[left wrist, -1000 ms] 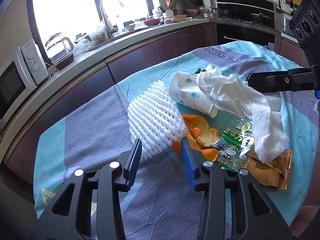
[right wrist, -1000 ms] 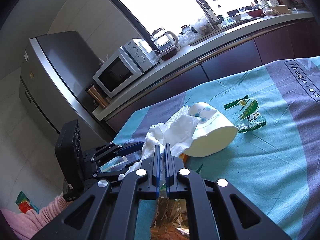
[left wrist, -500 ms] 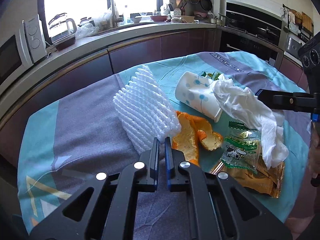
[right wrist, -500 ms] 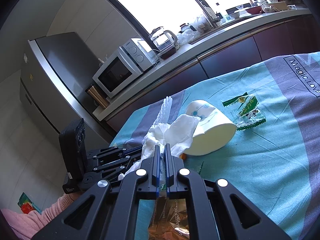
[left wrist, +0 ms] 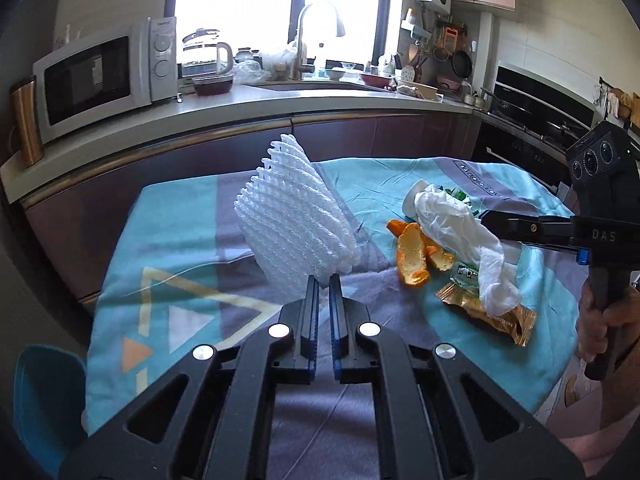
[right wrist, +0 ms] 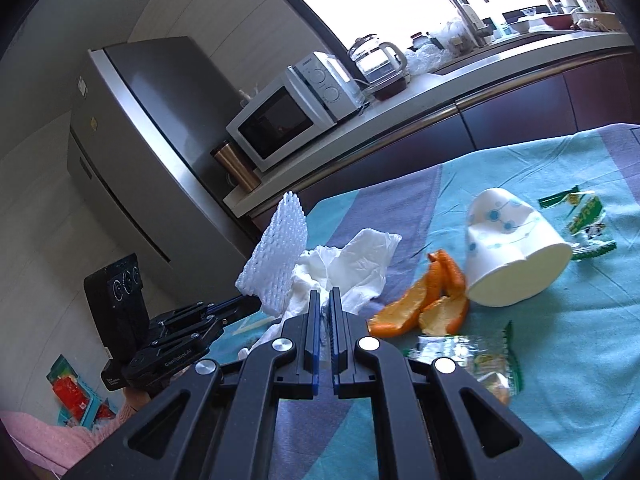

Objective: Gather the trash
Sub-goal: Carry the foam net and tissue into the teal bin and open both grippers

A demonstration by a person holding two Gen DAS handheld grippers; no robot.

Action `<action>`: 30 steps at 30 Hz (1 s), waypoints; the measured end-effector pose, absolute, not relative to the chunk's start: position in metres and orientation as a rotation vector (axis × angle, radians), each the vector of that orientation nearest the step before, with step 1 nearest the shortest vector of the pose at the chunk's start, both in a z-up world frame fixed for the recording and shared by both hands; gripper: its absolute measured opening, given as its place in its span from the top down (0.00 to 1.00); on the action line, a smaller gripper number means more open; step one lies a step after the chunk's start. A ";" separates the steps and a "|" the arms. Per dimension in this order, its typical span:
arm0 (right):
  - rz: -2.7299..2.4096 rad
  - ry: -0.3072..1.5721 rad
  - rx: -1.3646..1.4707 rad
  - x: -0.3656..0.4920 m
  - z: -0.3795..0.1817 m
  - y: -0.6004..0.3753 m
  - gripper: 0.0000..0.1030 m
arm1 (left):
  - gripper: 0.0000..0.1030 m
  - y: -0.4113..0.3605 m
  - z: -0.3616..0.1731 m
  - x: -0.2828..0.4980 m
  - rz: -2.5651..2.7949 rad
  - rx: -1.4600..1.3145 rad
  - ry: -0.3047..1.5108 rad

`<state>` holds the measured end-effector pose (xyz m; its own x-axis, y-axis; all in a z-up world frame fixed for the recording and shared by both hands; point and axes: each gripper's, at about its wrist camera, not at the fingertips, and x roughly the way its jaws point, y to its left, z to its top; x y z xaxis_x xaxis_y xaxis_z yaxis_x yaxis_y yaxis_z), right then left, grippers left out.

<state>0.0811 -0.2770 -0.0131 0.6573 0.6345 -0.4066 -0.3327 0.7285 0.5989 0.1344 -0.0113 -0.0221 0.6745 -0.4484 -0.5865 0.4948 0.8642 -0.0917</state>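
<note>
Trash lies scattered over a cloth-covered table [left wrist: 172, 216], its fabric soft and faintly creased, printed in teal and grey-violet bands with pale triangles. Nearest the left gripper [left wrist: 324, 280], the black jaws are pinched nearly together on the lower edge of a white foam fruit net [left wrist: 294, 216], a springy lattice sleeve of ribbed, diamond-shaped cells that stands up off the cloth like a fan. The right gripper [right wrist: 325, 294] likewise has its jaws narrowed tight, clamping a crumpled white tissue [right wrist: 352, 264], thin and wrinkled, that hangs limp from the tips above the cloth. Under the tissue's loose end lies a flat golden foil wrapper [left wrist: 490, 312], shiny and crinkled. Just beyond, curled pieces of orange peel [right wrist: 424, 300] rest on the cloth, bright rind outside and pale pith inside. A clear plastic wrapper with green print [right wrist: 476, 354] lies beside them, glossy and rumpled. Farther back a white paper cup [right wrist: 516, 256] with blue dot patterns lies on its side, dented, its mouth toward the right camera. A second green-printed wrapper [right wrist: 584, 220] lies beyond the cup. Behind the table runs a smooth pale countertop [left wrist: 240, 108] carrying a boxy white microwave [left wrist: 104, 76] and a glass kettle [left wrist: 206, 54].
</note>
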 end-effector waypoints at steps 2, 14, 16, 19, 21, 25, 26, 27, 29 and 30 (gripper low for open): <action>0.615 0.656 0.499 0.085 -0.012 -0.260 0.97 | 0.94 0.010 -0.020 0.123 -0.495 0.065 0.633; 0.898 0.745 0.387 0.121 -0.001 -0.124 0.97 | 0.94 0.156 -0.024 0.068 -0.188 -0.060 0.647; 0.936 0.757 0.365 0.125 0.001 -0.101 0.97 | 0.94 0.182 -0.027 0.061 -0.133 -0.088 0.653; 0.991 0.777 0.336 0.130 0.004 -0.068 0.97 | 0.94 0.216 -0.032 0.053 -0.056 -0.112 0.663; 1.020 0.791 0.314 0.135 0.005 -0.047 0.97 | 0.94 0.234 -0.036 0.049 -0.021 -0.121 0.670; 1.060 0.826 0.278 0.136 0.001 -0.008 0.97 | 0.94 0.261 -0.048 0.045 0.022 -0.146 0.700; 1.066 0.836 0.267 0.138 -0.001 0.001 0.97 | 0.94 0.266 -0.052 0.045 0.027 -0.149 0.711; 1.071 0.847 0.257 0.140 -0.002 0.009 0.97 | 0.94 0.268 -0.056 0.046 0.030 -0.148 0.722; 1.069 0.864 0.235 0.143 -0.007 0.024 0.97 | 0.94 0.275 -0.064 0.048 0.043 -0.146 0.745; 1.067 0.875 0.226 0.145 -0.009 0.031 0.97 | 0.94 0.277 -0.068 0.050 0.043 -0.143 0.756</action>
<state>0.1450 0.0313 -0.0095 0.1930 0.8358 -0.5140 -0.6680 0.4957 0.5551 0.0497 0.2766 -0.0681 0.7271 -0.0131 -0.6864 -0.0901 0.9893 -0.1144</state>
